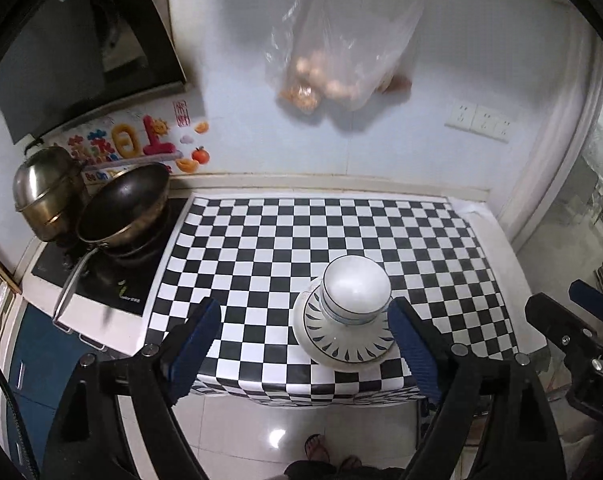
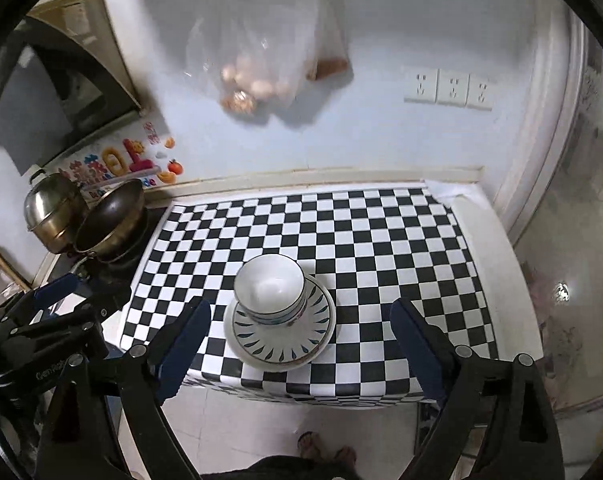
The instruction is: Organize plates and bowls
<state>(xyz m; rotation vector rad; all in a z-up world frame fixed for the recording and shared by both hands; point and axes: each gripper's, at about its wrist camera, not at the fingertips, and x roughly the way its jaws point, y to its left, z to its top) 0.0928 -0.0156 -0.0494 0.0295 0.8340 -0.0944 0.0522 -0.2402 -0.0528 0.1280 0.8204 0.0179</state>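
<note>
Left hand-held gripper [image 1: 305, 320]: jaws spread wide, nothing held. Right hand-held gripper [image 2: 301, 320]: likewise spread wide and empty. White bowl [image 2: 270, 286] sits upright on the leaf-rimmed plate [image 2: 279, 344], near the front edge of the checkered worktop [image 2: 381, 240]. Stack lies just ahead of the right gripper, toward its left finger; beside the left gripper's right finger [image 1: 411, 332].

Checkered counter [image 2: 381, 240] w/ plate [image 2: 317, 320] near front edge.

white bowl [image 2: 270, 289] upright on leaf-rimmed plate [image 2: 279, 344]
</note>
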